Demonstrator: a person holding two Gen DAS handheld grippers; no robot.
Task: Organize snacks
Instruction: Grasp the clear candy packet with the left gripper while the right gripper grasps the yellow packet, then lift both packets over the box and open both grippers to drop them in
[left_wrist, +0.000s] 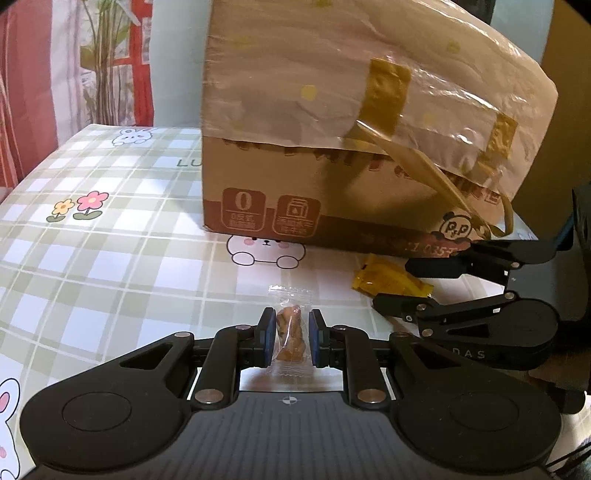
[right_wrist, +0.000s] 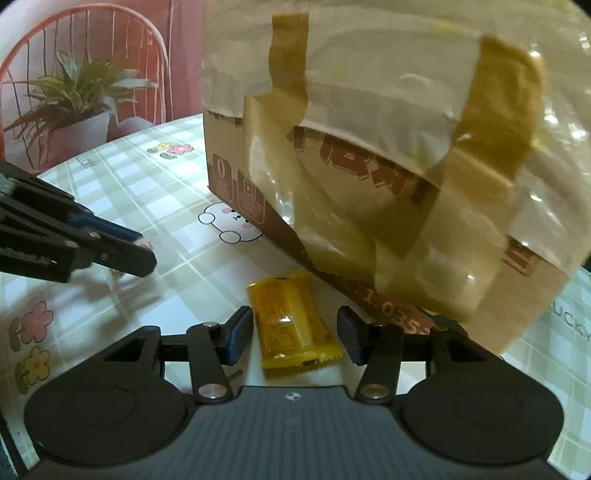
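Left gripper (left_wrist: 291, 341), bottom centre of left wrist view: blue pads (left_wrist: 269, 341) close on both sides of the clear-wrapped snack (left_wrist: 290, 338), apparently touching the wrapper; judged grasping it, or a hair short of it. Snack brown, lumpy, in see-through film with crimped ends. Long axis runs straight away from the camera, along the fingers.

Right gripper (right_wrist: 295, 338), bottom centre of right wrist view: released, jaws wide. Yellow packet (right_wrist: 291, 325) lies flat on the tablecloth (right_wrist: 177, 236) between the fingers, touching neither. Glossy, orange-yellow, rectangular; long axis roughly along the fingers, far end tipped slightly toward frame left. Judgement: closing straight across its short side should catch it.

Each snack sits within its own gripper; no reaching across needed.

Beyond, filling upper right of both views: cardboard box (left_wrist: 295, 184), taped, draped in crinkled plastic. Packet's far end lies just beside its base.
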